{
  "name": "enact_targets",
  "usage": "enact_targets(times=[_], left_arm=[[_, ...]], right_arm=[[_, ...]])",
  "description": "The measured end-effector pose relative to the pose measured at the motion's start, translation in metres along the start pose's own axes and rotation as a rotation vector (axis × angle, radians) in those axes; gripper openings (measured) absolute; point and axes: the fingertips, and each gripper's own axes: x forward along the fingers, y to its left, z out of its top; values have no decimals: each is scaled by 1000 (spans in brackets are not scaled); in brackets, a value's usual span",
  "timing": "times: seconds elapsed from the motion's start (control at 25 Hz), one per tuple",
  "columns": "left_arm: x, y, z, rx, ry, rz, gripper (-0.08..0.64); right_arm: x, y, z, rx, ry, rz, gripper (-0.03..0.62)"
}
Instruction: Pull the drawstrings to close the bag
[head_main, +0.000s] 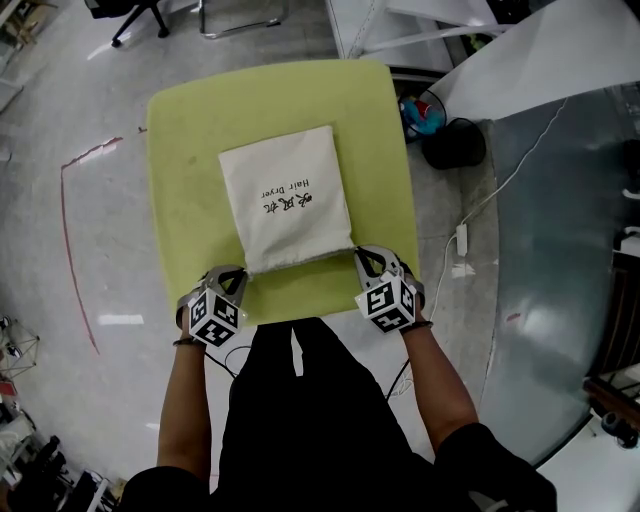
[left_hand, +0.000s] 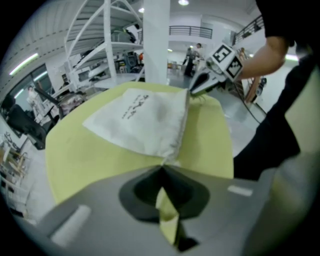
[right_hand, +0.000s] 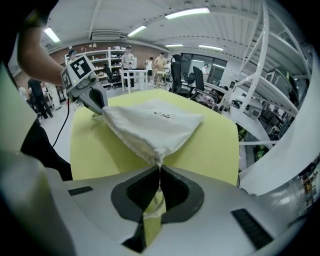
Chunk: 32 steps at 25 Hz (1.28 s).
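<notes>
A yellow-green table (head_main: 190, 200) stands on grey floor (head_main: 60, 120) (red line (head_main: 64, 220) marked alongside).

The bag (head_main: 287, 197) lies centred on the table (head_main: 190, 140).

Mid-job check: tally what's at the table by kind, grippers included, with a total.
Table: 1, the yellow-green table
Bag: 1, the white drawstring bag lying flat on it
Grippers: 2, the left gripper and the right gripper, each shut on a near corner of the bag
Total: 4
</notes>
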Motion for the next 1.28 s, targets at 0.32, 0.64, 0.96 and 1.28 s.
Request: enact_targets(times=[0.32, 0.64, 0.96, 1.28], left_arm=[[-46, 34, 13, -334, -191, 133, 3], [-103, 76, 30, -505, -333, 303, 3], [-169, 114, 64, -541, -475, 470, 3], [-229, 155, 70, -591, -597, 582, 3]], right_arm=[[-36, -12, 29, 23, -95, -109, 12], [-79, -44, 68, 149, -231, -245, 11], [-127, -91, 100, 421, -427, -366, 11], [-165, -142, 130, 537, -562, -461, 11]])
